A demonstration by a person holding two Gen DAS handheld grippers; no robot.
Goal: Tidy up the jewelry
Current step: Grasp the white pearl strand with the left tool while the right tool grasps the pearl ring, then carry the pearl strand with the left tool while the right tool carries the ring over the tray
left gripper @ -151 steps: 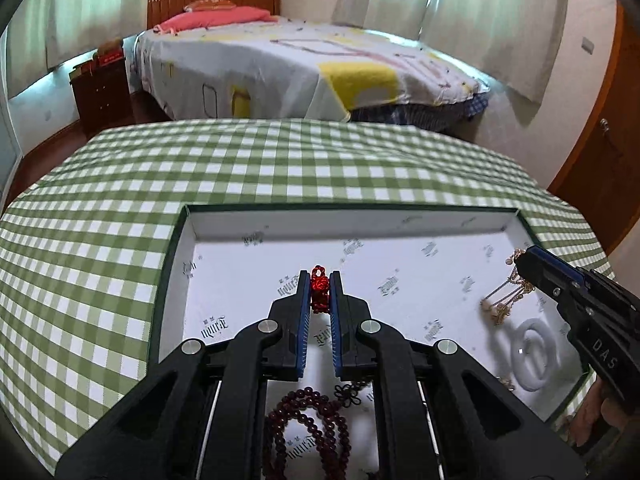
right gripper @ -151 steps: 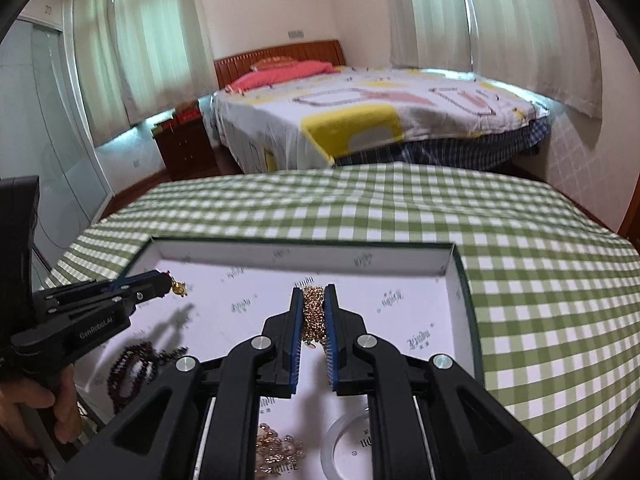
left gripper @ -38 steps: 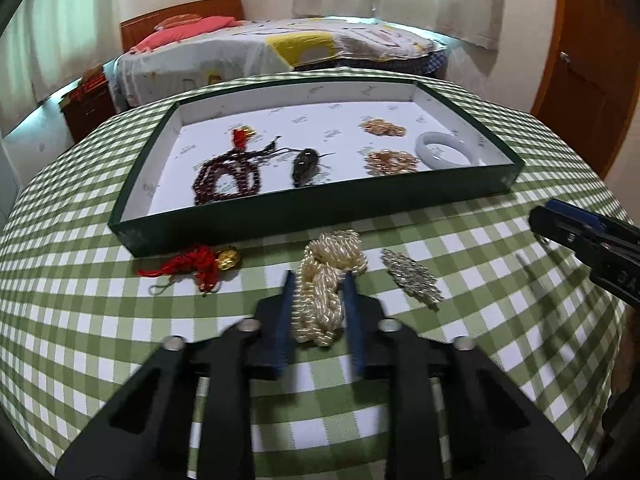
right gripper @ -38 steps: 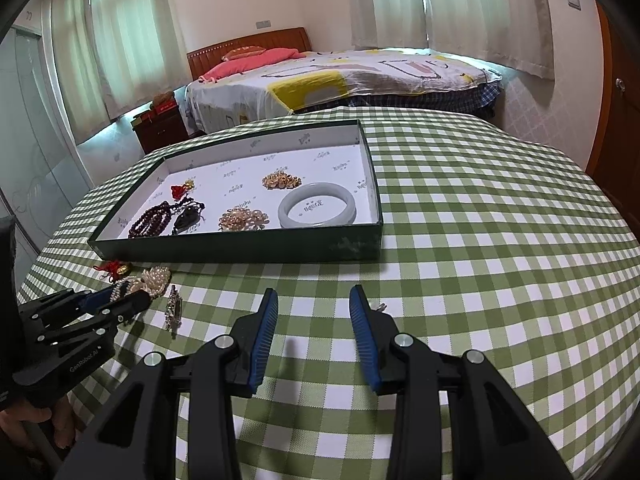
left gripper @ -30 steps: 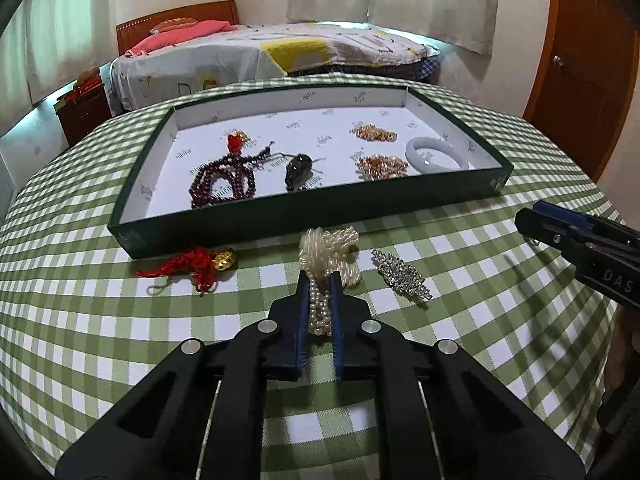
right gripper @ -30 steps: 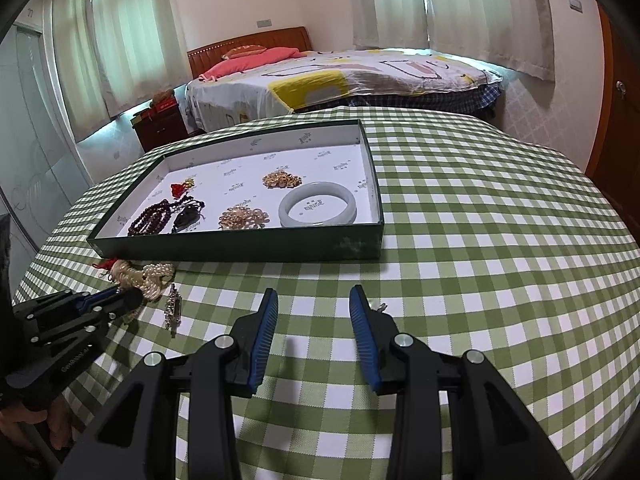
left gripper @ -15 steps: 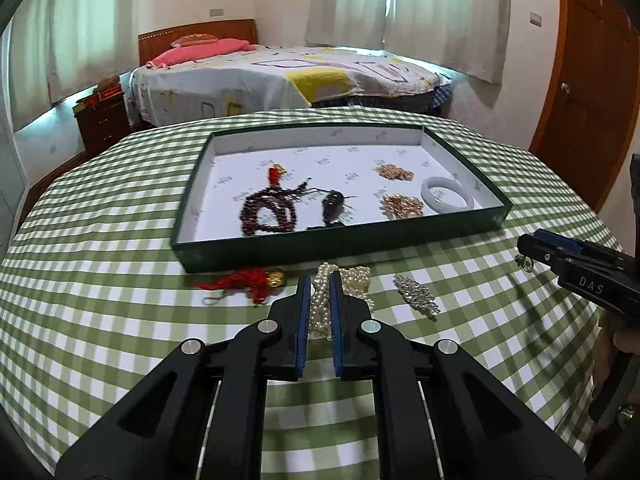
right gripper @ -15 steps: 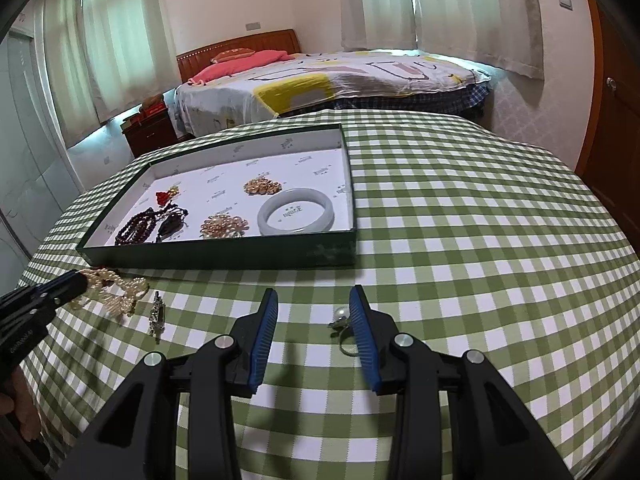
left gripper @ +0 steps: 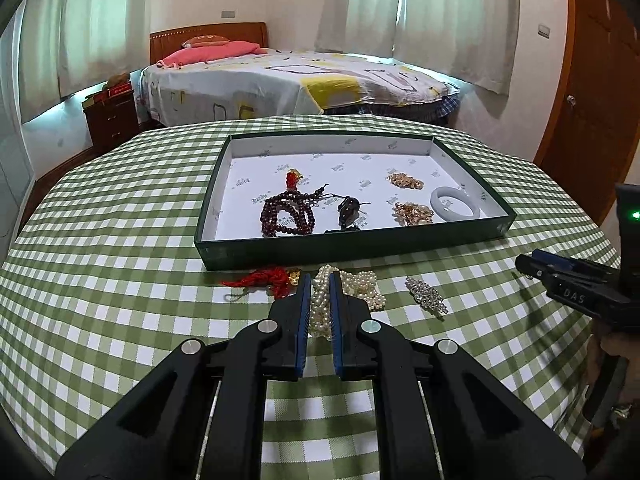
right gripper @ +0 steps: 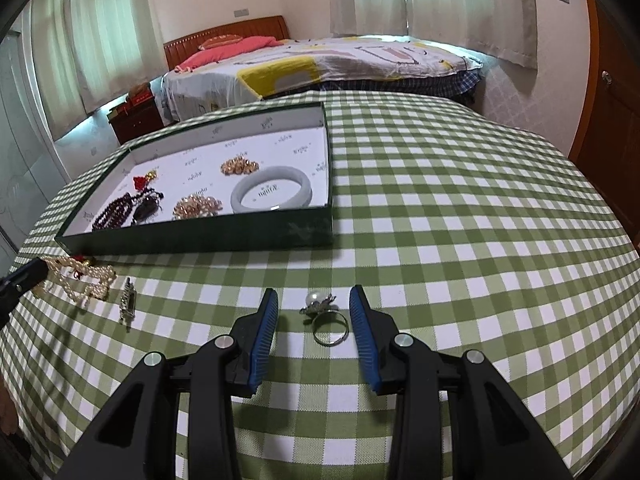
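Pearl strands, bunched into a pearl necklace [left gripper: 344,292], are pinched between the closed jaws of the left gripper [left gripper: 319,300]; the free end of the strand is seen trailing on the cloth just in front of the green tray [left gripper: 352,246]. The step in hand is judged to be the carrying of these pearls into the tray, so a lift over the near wall and a release on a bare patch of the white lining are called for next. The right gripper [right gripper: 314,320] is held with jaws parted around a pearl ring [right gripper: 326,318], which is not yet pressed. A red tassel charm [left gripper: 264,280] and a crystal brooch [left gripper: 426,300] are left outside. A green checked tablecloth [right gripper: 460,220] is spread beneath; a bed [left gripper: 300,80] and curtains are seen behind.
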